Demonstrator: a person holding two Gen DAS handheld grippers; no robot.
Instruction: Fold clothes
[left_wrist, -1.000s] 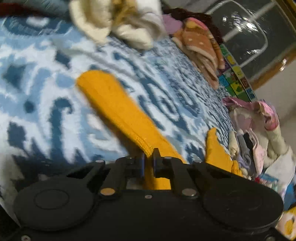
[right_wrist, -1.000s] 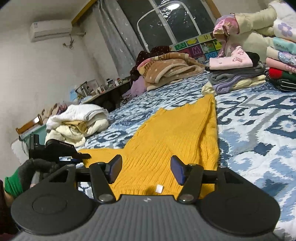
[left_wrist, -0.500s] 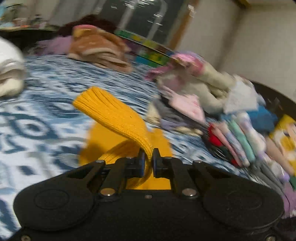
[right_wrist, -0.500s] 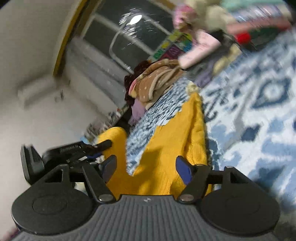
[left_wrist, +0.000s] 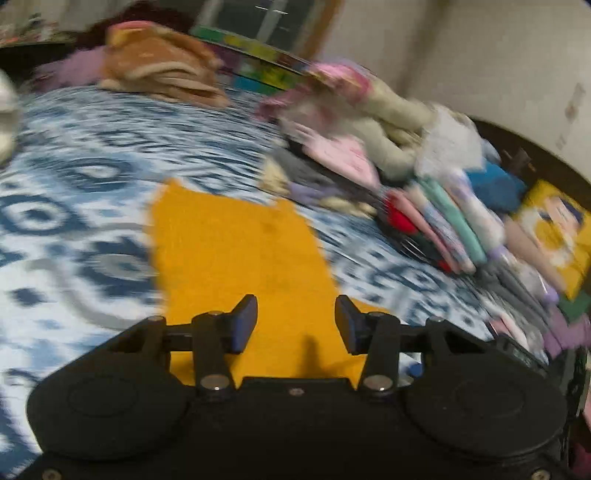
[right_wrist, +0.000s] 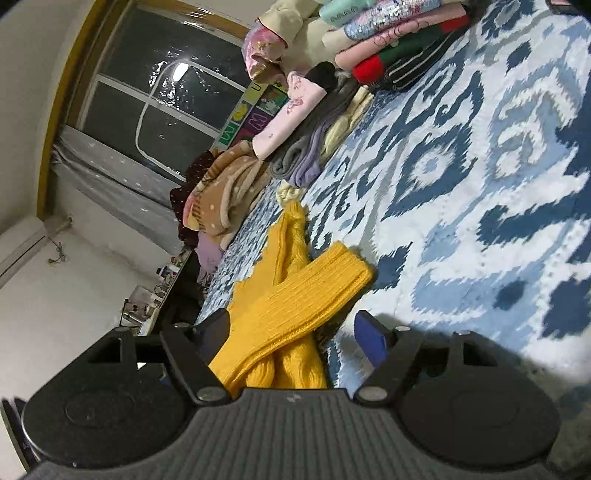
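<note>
- Most of both views is taken up by a bedspread (right_wrist: 461, 206), woven-looking, patterned in blue and white ikat-like shapes.
- Stacks of folded clothes (right_wrist: 388, 40) are seen along the far edge of the bedspread; soft knits and fleeces in pink, green, red and grey are noted, with a brown dotted blanket (right_wrist: 225, 192) piled near the window.
- A yellow ribbed-knit sweater (left_wrist: 236, 254) is laid on the bedspread just ahead of both grippers; one sleeve (right_wrist: 314, 291) is folded across its body, thick and tubular in shape.
- The left gripper (left_wrist: 295, 323) is seen with jaws apart, having just been opening; nothing is pinched, and the sweater lies flat below.
- The right gripper (right_wrist: 291, 339) is likewise spread, having just been opening; the folded sleeve lies in the gap, not pressed by the blue pads (right_wrist: 369, 341).
</note>
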